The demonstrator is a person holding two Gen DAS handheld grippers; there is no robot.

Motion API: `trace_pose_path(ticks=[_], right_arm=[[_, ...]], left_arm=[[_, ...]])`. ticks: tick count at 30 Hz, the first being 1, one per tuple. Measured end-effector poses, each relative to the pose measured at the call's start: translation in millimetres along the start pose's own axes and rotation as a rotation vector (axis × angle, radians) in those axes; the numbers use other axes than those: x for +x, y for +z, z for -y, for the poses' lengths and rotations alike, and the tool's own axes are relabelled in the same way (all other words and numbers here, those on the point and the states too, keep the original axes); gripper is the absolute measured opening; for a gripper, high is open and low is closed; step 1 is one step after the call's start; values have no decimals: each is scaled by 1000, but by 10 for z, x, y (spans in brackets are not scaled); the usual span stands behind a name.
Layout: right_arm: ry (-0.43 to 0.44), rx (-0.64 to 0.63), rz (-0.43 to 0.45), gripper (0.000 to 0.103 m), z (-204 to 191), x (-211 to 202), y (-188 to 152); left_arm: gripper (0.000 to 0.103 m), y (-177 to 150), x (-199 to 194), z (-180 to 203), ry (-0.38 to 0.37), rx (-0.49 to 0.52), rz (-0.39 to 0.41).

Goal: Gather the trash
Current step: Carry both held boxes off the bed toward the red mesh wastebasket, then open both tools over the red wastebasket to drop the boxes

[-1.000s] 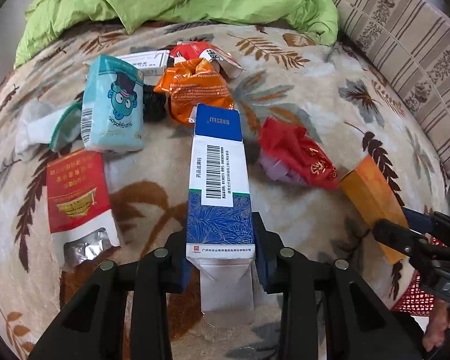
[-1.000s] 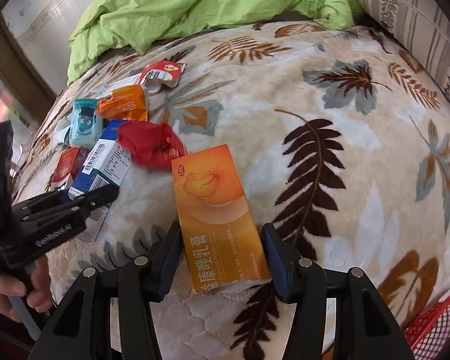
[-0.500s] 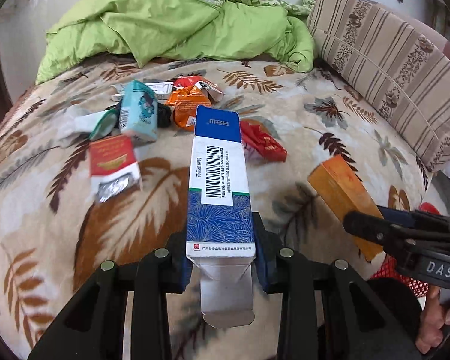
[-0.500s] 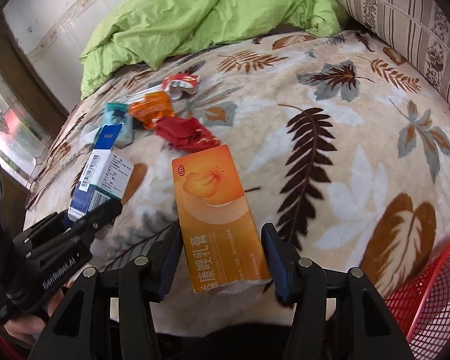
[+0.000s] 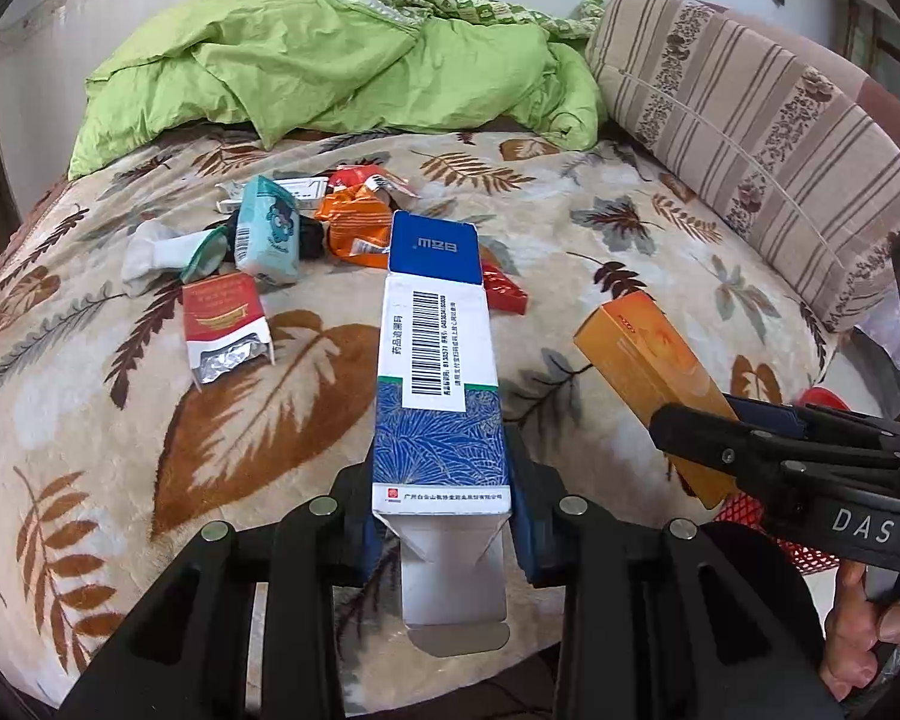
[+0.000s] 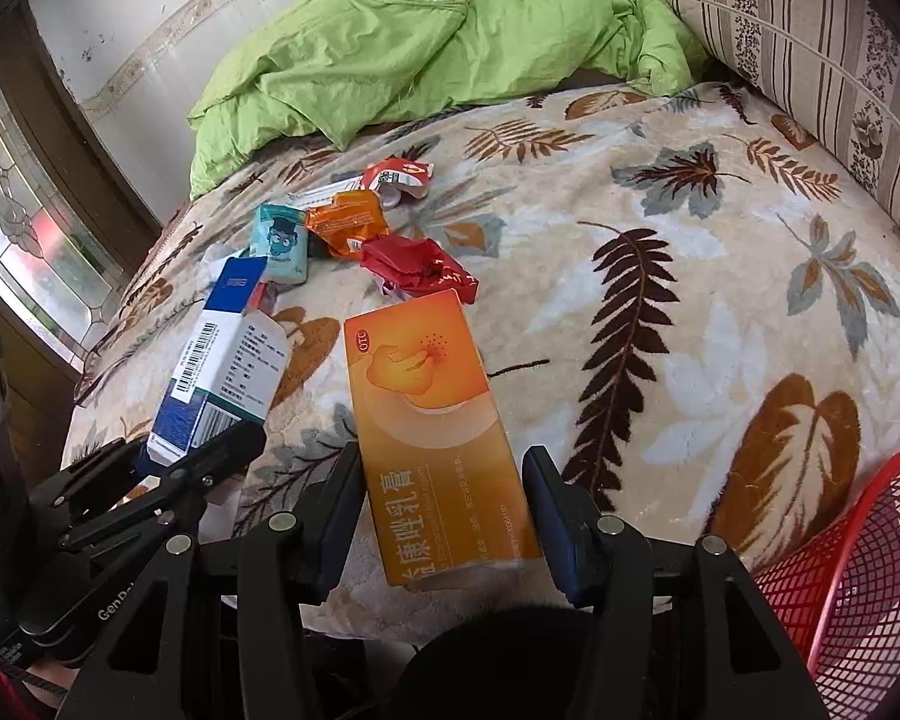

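My left gripper [image 5: 441, 516] is shut on a blue and white box [image 5: 438, 372] with a barcode, held above the bed's near edge; the box also shows in the right wrist view [image 6: 222, 360]. My right gripper [image 6: 444, 516] is shut on an orange box [image 6: 435, 438], also seen in the left wrist view [image 5: 648, 378]. A red mesh basket [image 6: 858, 564] stands at the lower right beside the bed. More trash lies on the bed: a red cigarette pack [image 5: 225, 318], a teal packet [image 5: 267, 228], an orange wrapper [image 5: 357, 222] and a red wrapper [image 6: 414, 264].
The bed has a leaf-patterned blanket [image 5: 570, 228]. A green duvet [image 5: 330, 54] is bunched at the far end. A striped bolster [image 5: 750, 120] runs along the right side. A window [image 6: 18, 222] is at the left.
Both grippers have pulled back and up from the bed with their boxes. The red basket now shows more in the right wrist view.
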State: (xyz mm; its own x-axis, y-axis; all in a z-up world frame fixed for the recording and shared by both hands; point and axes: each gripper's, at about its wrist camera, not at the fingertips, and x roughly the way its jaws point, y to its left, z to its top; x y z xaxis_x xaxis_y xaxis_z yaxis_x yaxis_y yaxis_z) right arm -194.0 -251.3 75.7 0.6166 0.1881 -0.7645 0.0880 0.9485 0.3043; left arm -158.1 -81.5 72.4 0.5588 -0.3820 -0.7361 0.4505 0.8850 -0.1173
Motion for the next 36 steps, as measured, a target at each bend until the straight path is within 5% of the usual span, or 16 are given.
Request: trace_pose_path(ticks=[21, 36], right_arm=[[-35, 189, 67, 57, 749, -718, -218], [-232, 541, 159, 57, 2158, -1587, -799]], left_arm=[[32, 156, -147, 831, -140, 170, 9], [33, 140, -38, 2336, -474, 407, -144]])
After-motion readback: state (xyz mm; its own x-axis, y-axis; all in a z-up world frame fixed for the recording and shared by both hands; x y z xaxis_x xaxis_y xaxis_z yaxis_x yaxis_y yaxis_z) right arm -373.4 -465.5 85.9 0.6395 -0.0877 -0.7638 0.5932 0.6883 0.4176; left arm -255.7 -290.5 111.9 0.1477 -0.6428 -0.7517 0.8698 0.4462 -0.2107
